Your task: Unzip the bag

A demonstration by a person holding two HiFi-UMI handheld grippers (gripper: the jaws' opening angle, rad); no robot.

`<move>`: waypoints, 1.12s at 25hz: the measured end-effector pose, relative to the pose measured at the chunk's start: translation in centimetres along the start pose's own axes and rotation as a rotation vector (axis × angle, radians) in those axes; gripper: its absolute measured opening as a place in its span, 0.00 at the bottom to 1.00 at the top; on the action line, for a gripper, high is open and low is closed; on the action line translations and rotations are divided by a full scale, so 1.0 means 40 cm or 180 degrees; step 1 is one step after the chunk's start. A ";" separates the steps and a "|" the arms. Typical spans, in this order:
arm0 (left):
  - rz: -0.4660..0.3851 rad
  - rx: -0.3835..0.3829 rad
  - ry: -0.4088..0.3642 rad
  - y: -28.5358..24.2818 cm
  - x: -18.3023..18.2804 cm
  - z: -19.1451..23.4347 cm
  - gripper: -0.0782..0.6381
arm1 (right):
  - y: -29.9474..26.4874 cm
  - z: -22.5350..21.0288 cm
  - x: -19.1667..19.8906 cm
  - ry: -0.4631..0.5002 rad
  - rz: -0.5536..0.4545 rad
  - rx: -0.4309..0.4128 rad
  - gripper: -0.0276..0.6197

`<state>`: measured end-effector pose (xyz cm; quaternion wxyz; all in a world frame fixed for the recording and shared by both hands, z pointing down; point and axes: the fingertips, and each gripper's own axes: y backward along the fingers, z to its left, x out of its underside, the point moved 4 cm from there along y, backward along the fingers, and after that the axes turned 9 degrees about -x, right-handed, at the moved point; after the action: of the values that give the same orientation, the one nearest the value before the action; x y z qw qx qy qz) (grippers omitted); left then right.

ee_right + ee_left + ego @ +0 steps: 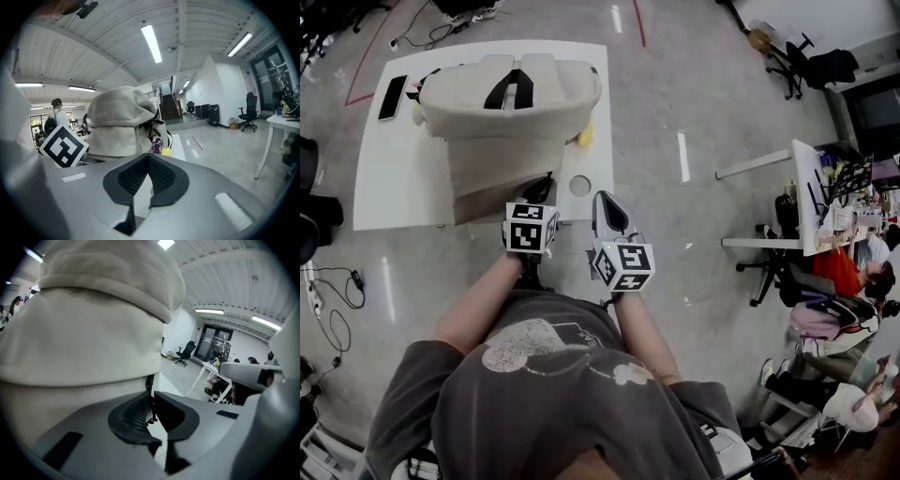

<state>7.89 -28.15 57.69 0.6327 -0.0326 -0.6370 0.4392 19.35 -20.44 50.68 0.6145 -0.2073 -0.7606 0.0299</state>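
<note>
A beige backpack [511, 103] stands on a white table [394, 178], its black handle on top. My left gripper [544, 186] is at the bag's near right corner. In the left gripper view the bag [93, 333] fills the frame, and a thin black zipper pull [149, 382] hangs down into the narrow slit between the jaws of the left gripper [153, 397], which is shut on it. My right gripper [603, 197] hovers beside the table's near right corner, apart from the bag [117, 126]. The right gripper [149, 158] is shut with nothing in it.
A black phone [393, 97] lies at the table's far left. A yellow object [584, 138] sits by the bag's right side, and a round mark [579, 185] is near the table's right corner. Desks [806, 197], chairs and seated people are at the right.
</note>
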 end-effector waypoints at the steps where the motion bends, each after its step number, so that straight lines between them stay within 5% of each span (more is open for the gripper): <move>1: 0.0006 0.0050 0.0007 0.001 0.000 0.001 0.17 | -0.004 -0.002 0.000 0.0002 0.0000 0.0010 0.04; 13: -0.0240 0.0467 -0.0200 0.104 -0.004 0.014 0.16 | -0.068 -0.003 0.000 0.0005 0.0033 -0.0064 0.04; 18: -0.0286 0.0578 -0.0240 0.133 -0.017 0.020 0.16 | -0.125 0.026 0.037 0.0173 0.0347 -0.0461 0.07; 23: -0.0299 0.0516 -0.0243 0.149 -0.020 0.016 0.16 | -0.182 0.041 0.087 0.0221 0.0782 -0.1014 0.27; 28: -0.0307 0.0365 -0.0255 0.157 -0.026 0.010 0.16 | -0.229 0.055 0.084 0.0357 0.0954 -0.1499 0.24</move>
<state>4.53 -25.16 53.18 0.6279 0.0520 -0.6364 0.4449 14.20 -27.14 55.99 0.5792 -0.4558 -0.6723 -0.0686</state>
